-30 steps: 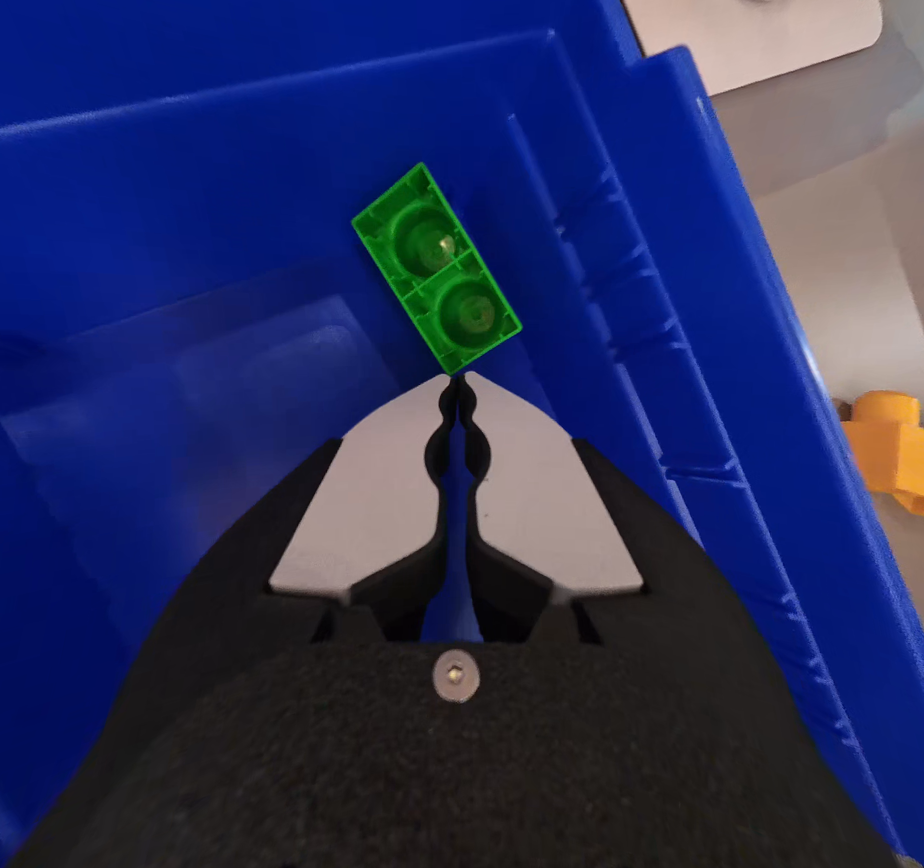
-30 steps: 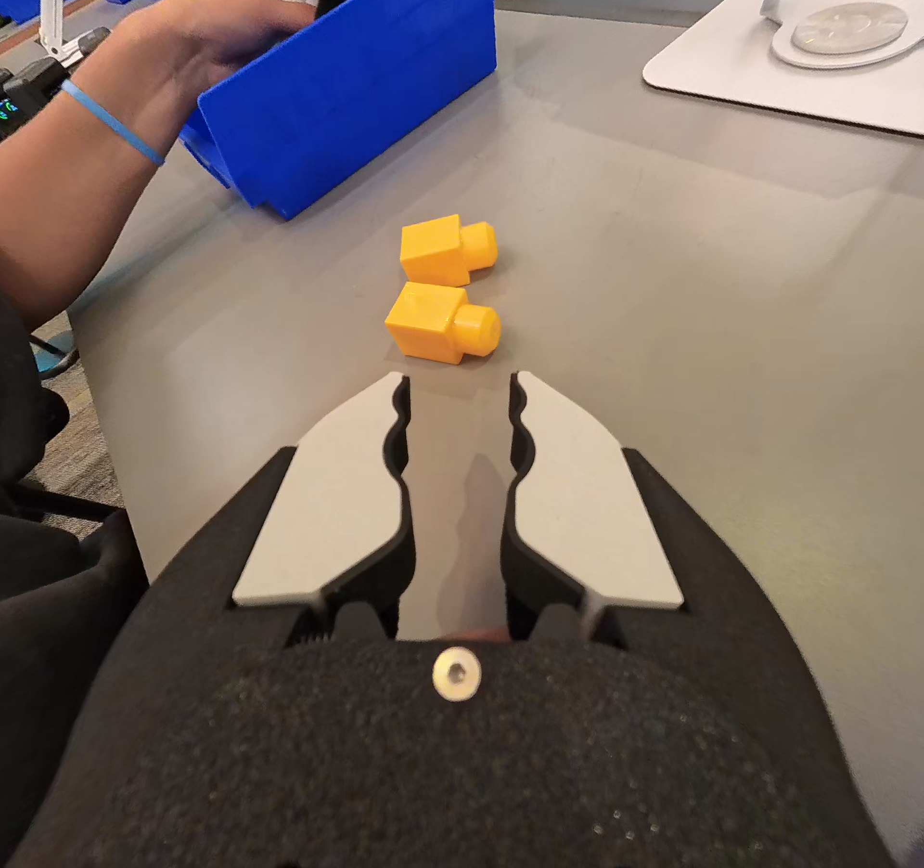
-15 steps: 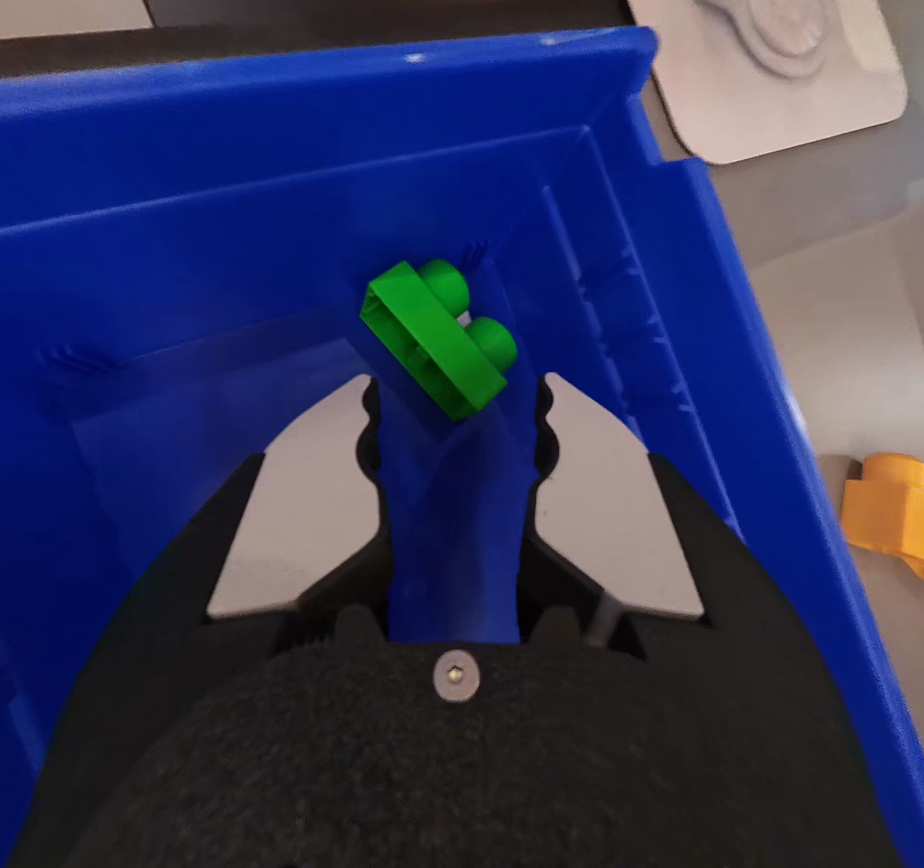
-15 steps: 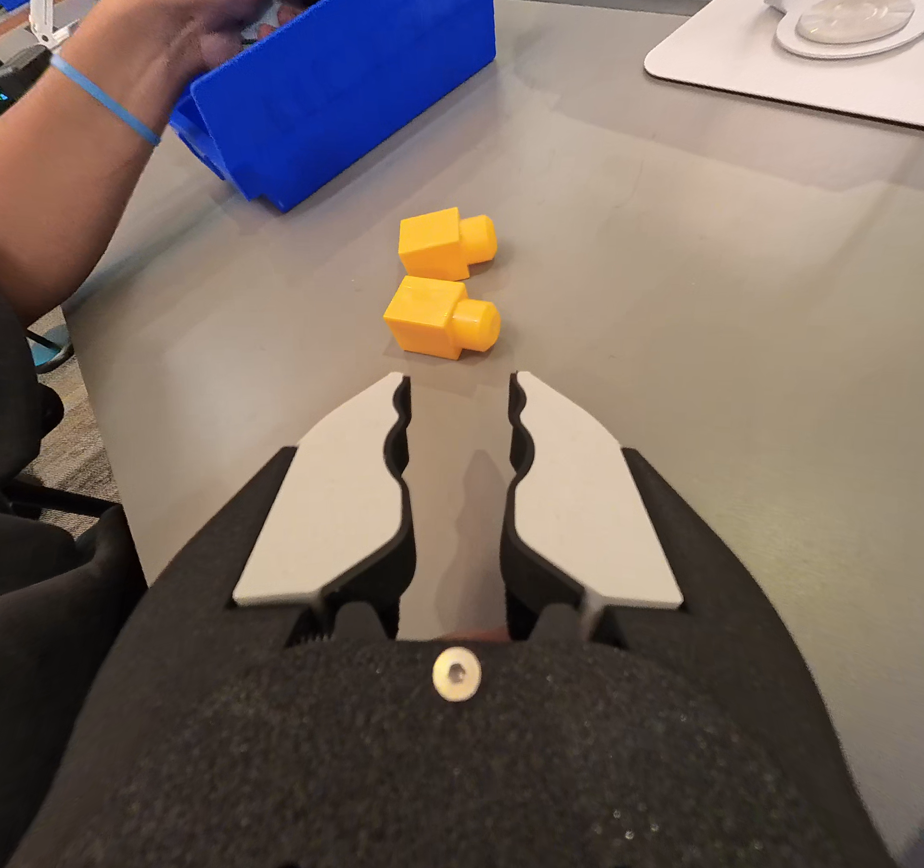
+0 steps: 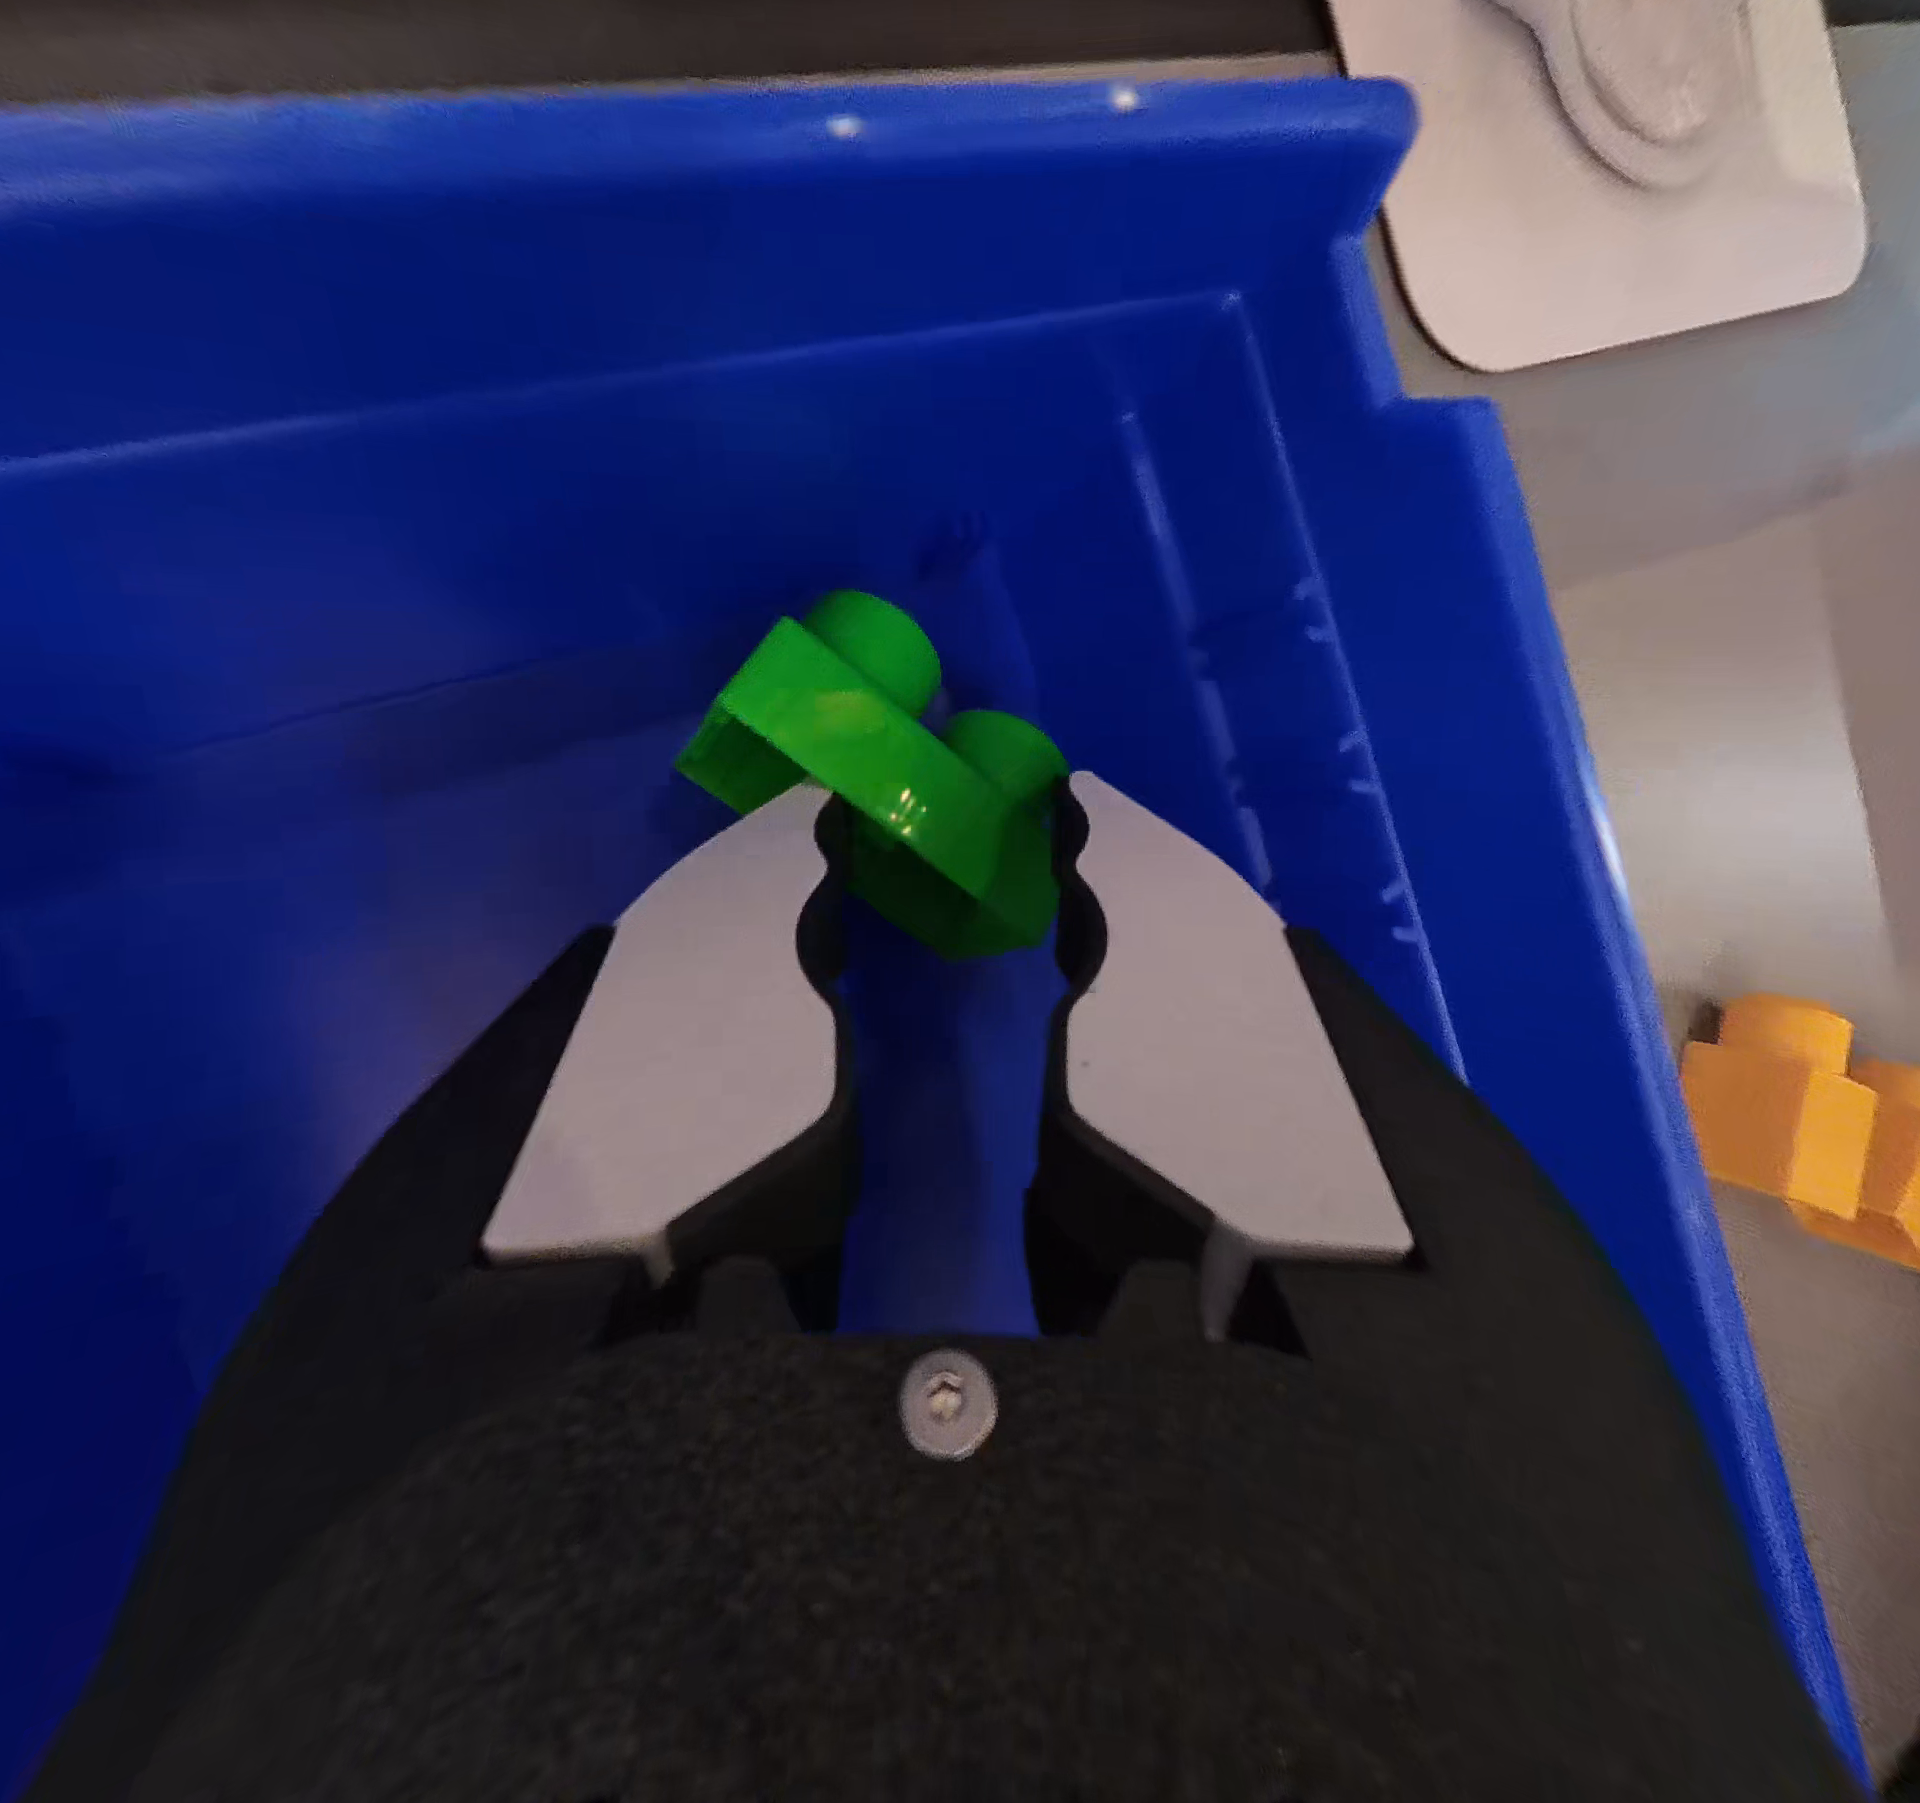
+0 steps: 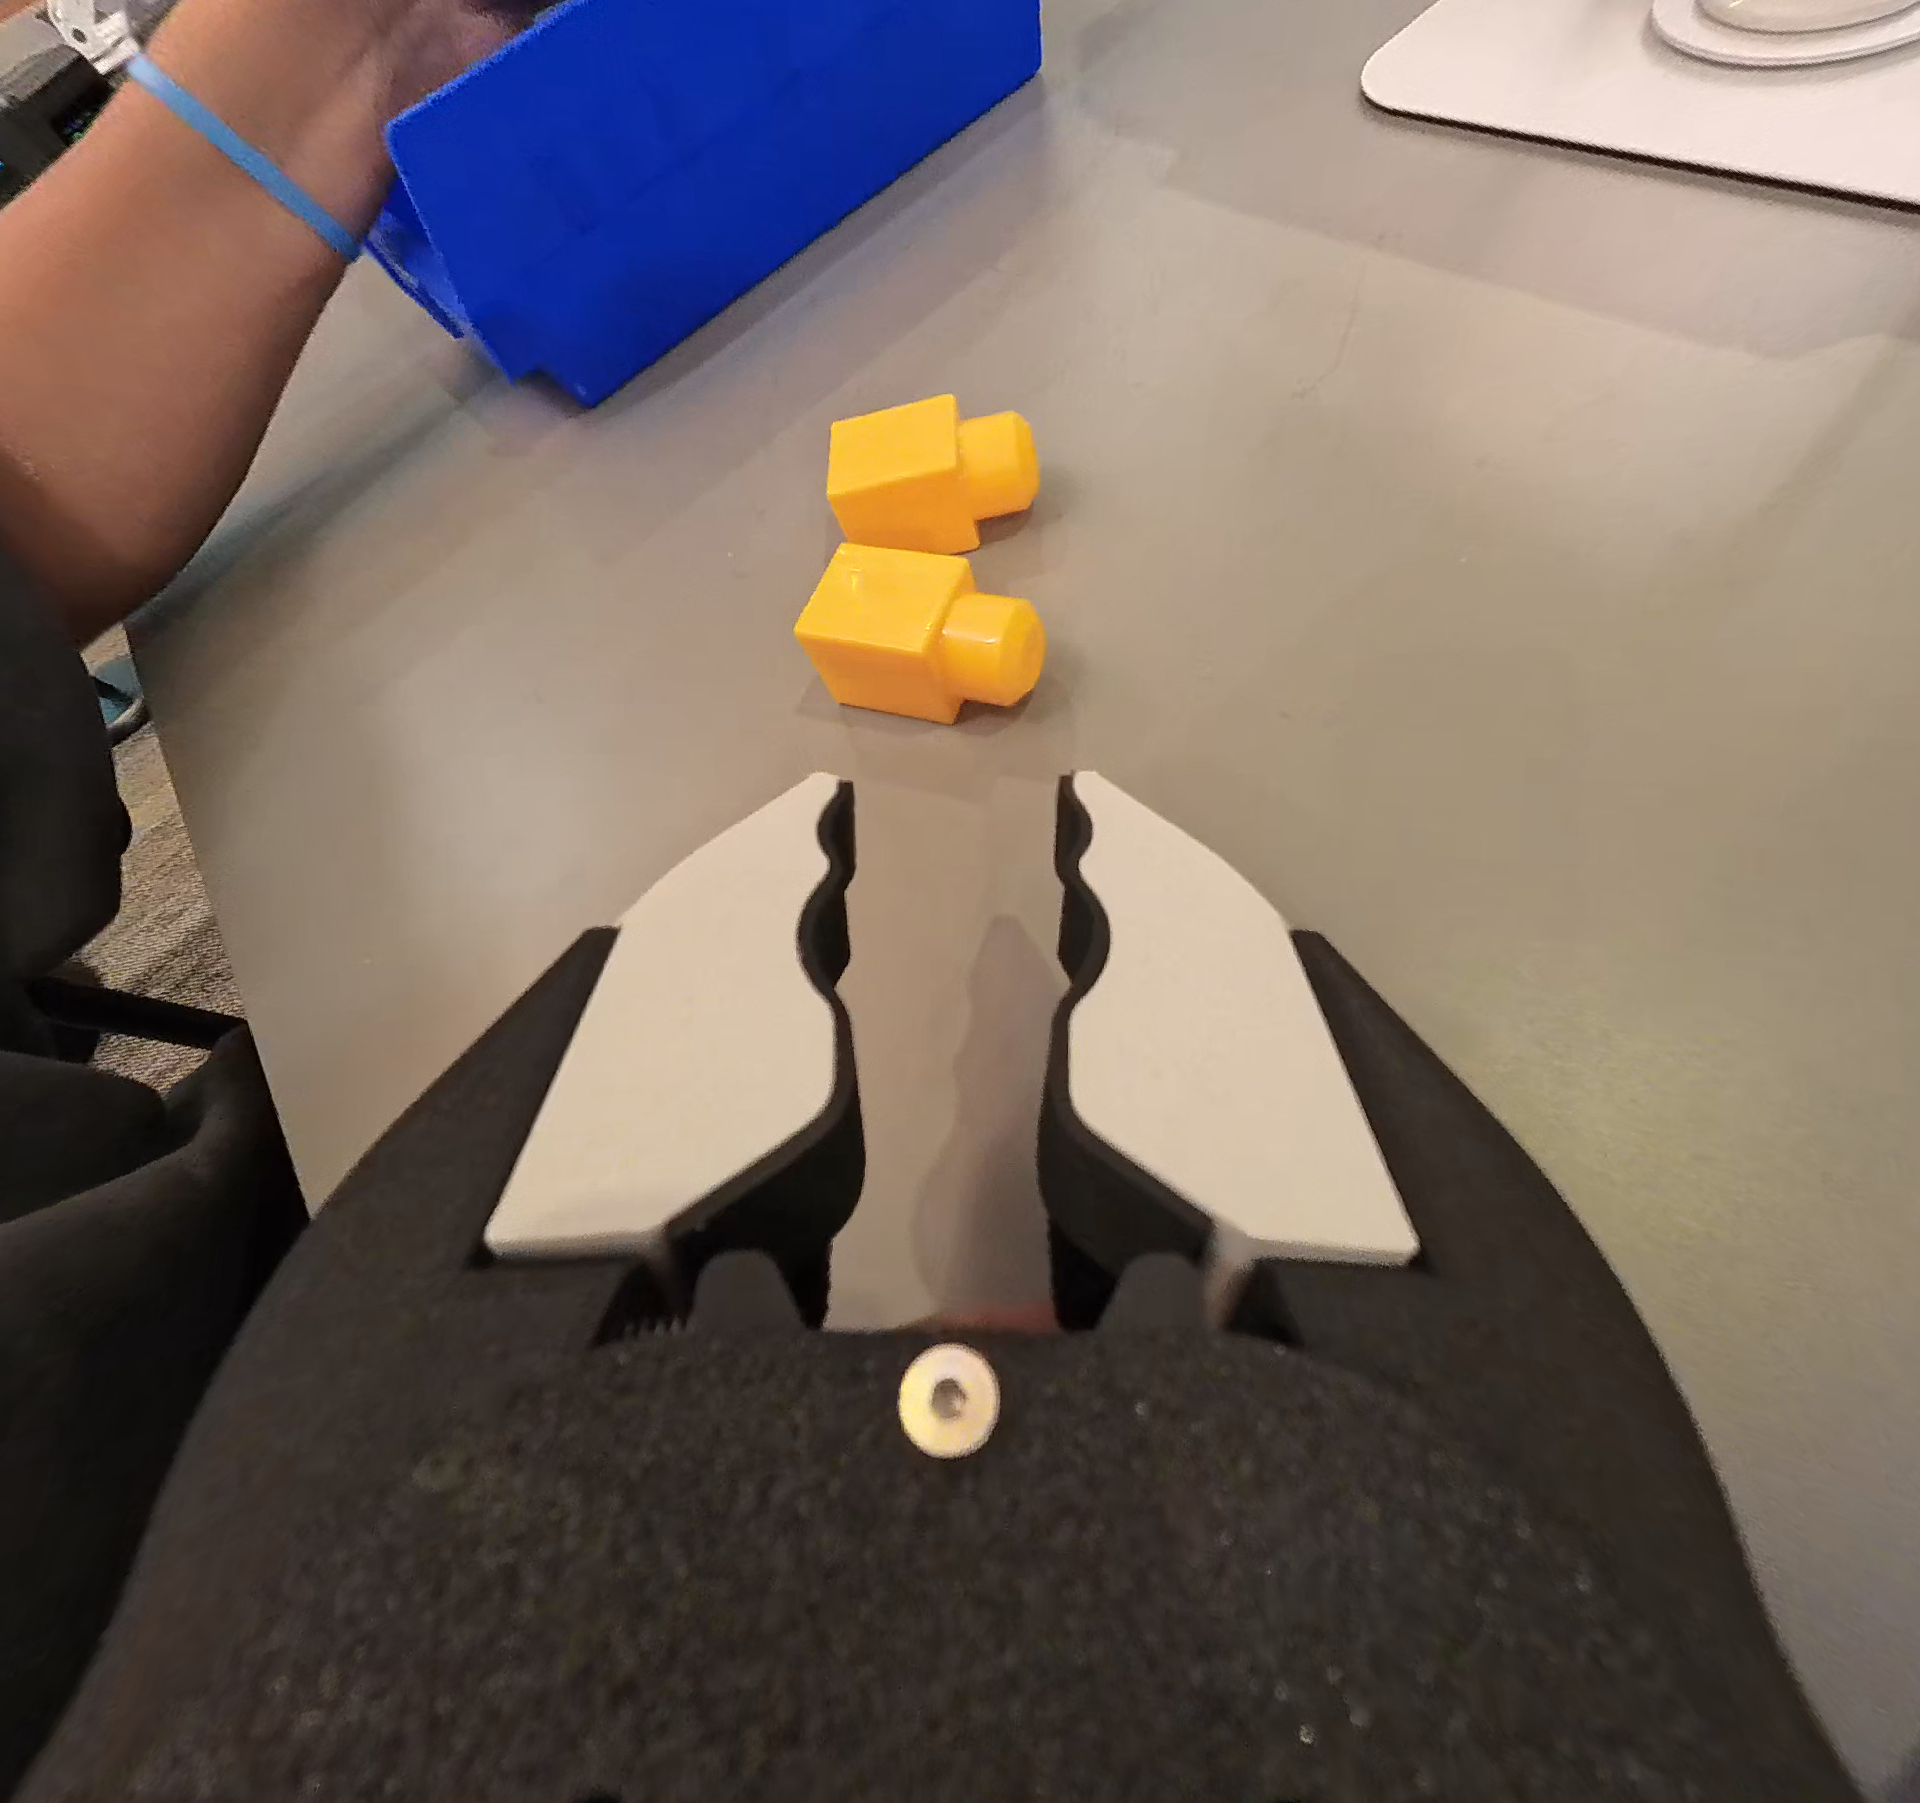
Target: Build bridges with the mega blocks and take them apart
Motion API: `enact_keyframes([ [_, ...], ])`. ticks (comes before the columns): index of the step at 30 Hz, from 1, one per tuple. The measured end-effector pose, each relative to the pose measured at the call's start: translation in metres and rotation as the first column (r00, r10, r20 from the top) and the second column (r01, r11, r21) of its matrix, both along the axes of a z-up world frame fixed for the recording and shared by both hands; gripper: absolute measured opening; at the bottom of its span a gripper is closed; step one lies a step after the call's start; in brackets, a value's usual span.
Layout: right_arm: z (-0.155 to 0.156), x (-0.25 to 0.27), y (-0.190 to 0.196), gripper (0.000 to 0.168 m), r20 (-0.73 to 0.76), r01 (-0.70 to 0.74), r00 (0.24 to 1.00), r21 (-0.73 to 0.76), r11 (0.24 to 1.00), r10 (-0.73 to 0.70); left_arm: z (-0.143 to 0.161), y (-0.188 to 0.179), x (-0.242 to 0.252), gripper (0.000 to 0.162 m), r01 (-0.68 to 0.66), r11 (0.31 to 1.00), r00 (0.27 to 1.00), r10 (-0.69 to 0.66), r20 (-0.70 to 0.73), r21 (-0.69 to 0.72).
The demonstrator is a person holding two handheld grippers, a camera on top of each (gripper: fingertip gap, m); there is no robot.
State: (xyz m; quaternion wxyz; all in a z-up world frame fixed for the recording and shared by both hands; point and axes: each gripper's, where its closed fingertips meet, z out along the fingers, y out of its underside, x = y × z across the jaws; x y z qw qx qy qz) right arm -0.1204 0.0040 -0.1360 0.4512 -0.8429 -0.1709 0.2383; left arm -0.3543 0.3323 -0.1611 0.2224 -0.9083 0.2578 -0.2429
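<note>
One green block (image 5: 883, 797), long axis diagonal, near end nipped in the left tongs (image 5: 945, 818); right tongs (image 6: 954, 797) parted, empty, facing yellow blocks (image 6: 914, 631).

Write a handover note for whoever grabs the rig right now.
Left gripper: inside the blue bin, fingers closed on the green block, which sits tilted.
Right gripper: open, empty, above the table.
Two yellow blocks lie on their sides on the table, side by side, beside the bin.
Done: green block gripped.
Left: lift it out, stand the yellow blocks up, bridge them, then take it apart.
</note>
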Motion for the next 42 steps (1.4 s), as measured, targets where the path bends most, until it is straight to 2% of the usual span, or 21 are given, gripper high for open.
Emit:
enact_keyframes([
  [5,0.004,0.005,0.0,0.037,-0.009,0.012,1.0,0.008,1.0,-0.012,0.025,-0.014,-0.012,0.037,-0.005,0.996,1.0,0.004,0.023,0.084],
  [9,0.005,0.007,0.001,0.037,-0.013,0.018,1.0,0.01,1.0,-0.018,0.075,-0.037,-0.016,0.036,-0.016,0.98,0.995,-0.003,0.098,0.197],
  [14,0.006,0.006,0.0,0.037,-0.007,0.018,1.0,0.016,1.0,-0.018,0.147,-0.101,0.014,0.036,0.08,0.928,0.973,-0.152,0.173,0.363],
  [18,0.007,0.006,0.0,0.036,-0.006,0.018,1.0,0.018,1.0,-0.018,0.164,-0.15,0.049,0.036,0.189,0.876,0.96,-0.26,0.104,0.444],
  [22,0.01,0.006,-0.001,0.036,0.001,0.021,1.0,0.029,0.999,-0.021,0.148,-0.181,0.103,0.035,0.3,0.863,0.929,-0.362,0.083,0.407],
  [25,0.011,0.007,-0.002,0.036,0.001,0.025,1.0,0.04,0.999,-0.025,0.113,-0.204,0.157,0.035,0.39,0.871,0.895,-0.435,0.101,0.298],
  [27,0.009,0.007,-0.003,0.036,-0.004,0.023,1.0,0.031,0.999,-0.023,0.083,-0.216,0.19,0.035,0.453,0.861,0.876,-0.478,0.065,0.231],
  [31,0.01,0.008,-0.004,0.036,-0.001,0.021,1.0,0.035,0.999,-0.021,0.028,-0.206,0.226,0.035,0.448,0.887,0.894,-0.446,-0.048,0.114],
  [33,0.01,0.008,-0.005,0.036,-0.003,0.019,1.0,0.037,0.999,-0.019,0.01,-0.199,0.234,0.035,0.43,0.901,0.902,-0.425,-0.071,0.065],
  [36,0.008,0.012,-0.006,0.036,-0.001,0.022,1.0,0.033,0.999,-0.022,-0.005,-0.199,0.243,0.035,0.426,0.905,0.903,-0.424,-0.062,0.012],
  [42,0.01,0.017,-0.005,0.036,-0.027,0.032,0.999,0.027,0.999,-0.032,-0.012,-0.205,0.255,0.035,0.443,0.896,0.895,-0.443,-0.05,-0.004],
])
